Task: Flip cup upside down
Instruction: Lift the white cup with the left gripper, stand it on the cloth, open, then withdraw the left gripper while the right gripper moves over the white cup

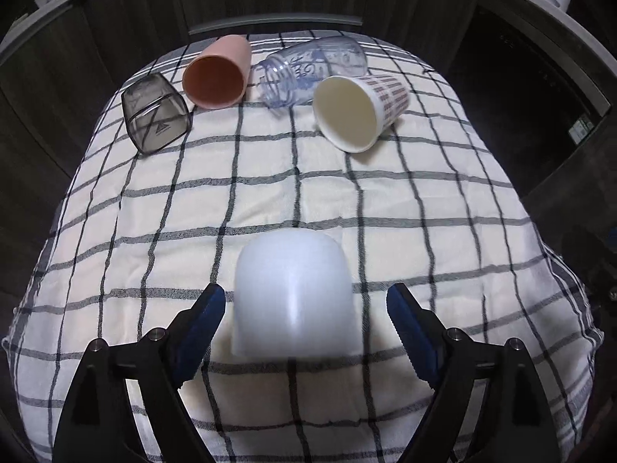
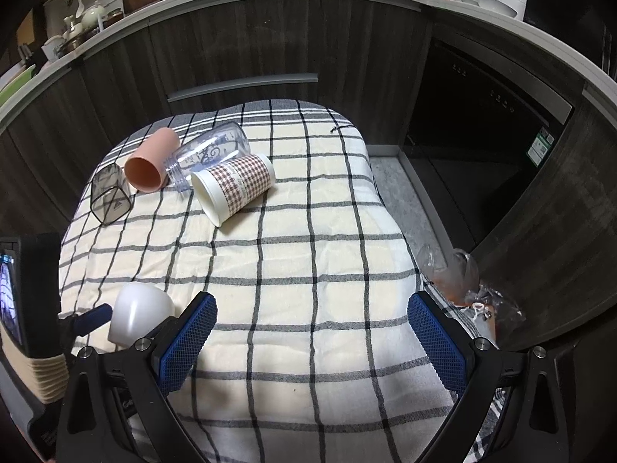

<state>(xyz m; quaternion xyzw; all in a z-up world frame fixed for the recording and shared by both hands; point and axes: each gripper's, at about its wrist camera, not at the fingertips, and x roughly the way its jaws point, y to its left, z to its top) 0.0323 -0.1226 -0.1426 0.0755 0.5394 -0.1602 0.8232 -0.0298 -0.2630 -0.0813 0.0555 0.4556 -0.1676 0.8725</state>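
Checked cloth [image 1: 293, 200] holds five cups, four lying sideways.

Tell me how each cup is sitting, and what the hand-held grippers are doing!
White cup: upside down.
Pink cup: on its side.
Grey cup: on its side.
Clear bottle: on its side, no lid.
Paper cup: on its side.
Left hand-held gripper: open around white cup.
Right hand-held gripper: open, empty.

The room is dim and the corners go black. Straight lines bend near the edges. Light falls from above on the checked cloth [image 1: 308, 193]. The white cup [image 1: 295, 297] looks blurry up close
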